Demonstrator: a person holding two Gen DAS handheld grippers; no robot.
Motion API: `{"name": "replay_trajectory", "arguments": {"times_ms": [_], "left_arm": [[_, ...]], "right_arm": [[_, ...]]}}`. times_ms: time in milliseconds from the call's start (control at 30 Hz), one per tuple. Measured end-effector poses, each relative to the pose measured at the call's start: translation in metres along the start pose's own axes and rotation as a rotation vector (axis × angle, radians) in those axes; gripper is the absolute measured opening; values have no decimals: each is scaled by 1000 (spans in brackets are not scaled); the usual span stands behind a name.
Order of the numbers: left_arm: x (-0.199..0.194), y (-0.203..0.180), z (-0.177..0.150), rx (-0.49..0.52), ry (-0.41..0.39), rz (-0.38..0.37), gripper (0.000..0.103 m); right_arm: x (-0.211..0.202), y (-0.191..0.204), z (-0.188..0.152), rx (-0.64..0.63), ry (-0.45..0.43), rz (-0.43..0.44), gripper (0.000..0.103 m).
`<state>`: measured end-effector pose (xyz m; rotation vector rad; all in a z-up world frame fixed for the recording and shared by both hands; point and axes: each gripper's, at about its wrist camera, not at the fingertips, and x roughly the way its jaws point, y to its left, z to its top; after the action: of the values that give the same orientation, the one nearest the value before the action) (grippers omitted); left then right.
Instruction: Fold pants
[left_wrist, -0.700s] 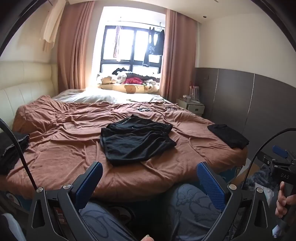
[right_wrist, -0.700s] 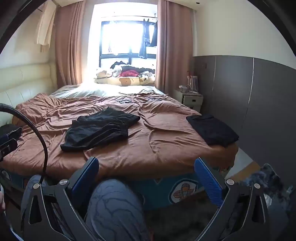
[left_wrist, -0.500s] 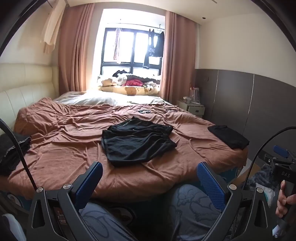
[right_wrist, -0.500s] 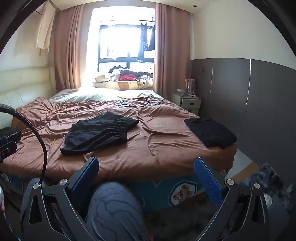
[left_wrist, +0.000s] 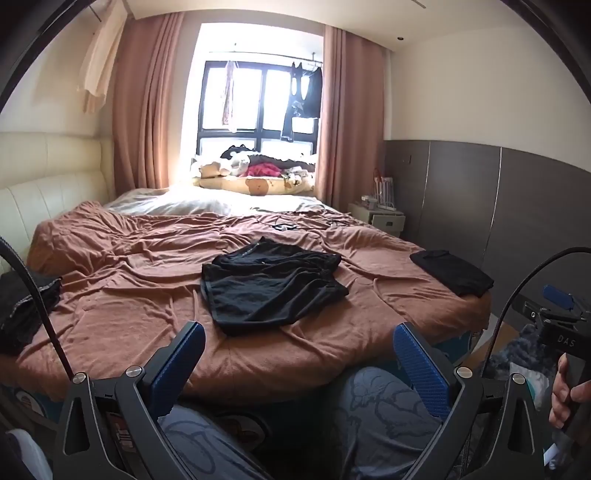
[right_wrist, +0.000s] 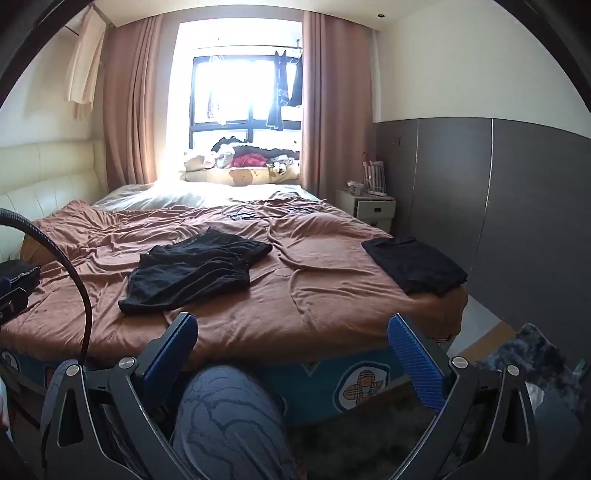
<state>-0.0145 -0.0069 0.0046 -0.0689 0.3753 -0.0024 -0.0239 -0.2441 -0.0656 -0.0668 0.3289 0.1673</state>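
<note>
Rumpled rust-brown bedding (left_wrist: 110, 295) covers a wide bed under a bright window hung with pink curtains (left_wrist: 147, 110); a padded cream headboard (left_wrist: 48, 184) runs along the left wall. Black pants (left_wrist: 269, 284) of thin, soft cloth lie loosely spread and creased mid-bed. A folded black garment (right_wrist: 413, 264) sits flat at the right edge. The left gripper (left_wrist: 299, 360) and the right gripper (right_wrist: 291, 349) both hover short of the bed with ribbed blue pads spread wide and empty, the pants well beyond them.
</note>
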Motion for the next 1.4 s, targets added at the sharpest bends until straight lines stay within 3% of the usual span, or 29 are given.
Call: {"name": "replay_trajectory", "arguments": {"times_ms": [1400], "left_arm": [[-7, 0, -2, -14, -10, -11, 103]], "right_arm": [[1, 1, -6, 29, 22, -9, 103]]}}
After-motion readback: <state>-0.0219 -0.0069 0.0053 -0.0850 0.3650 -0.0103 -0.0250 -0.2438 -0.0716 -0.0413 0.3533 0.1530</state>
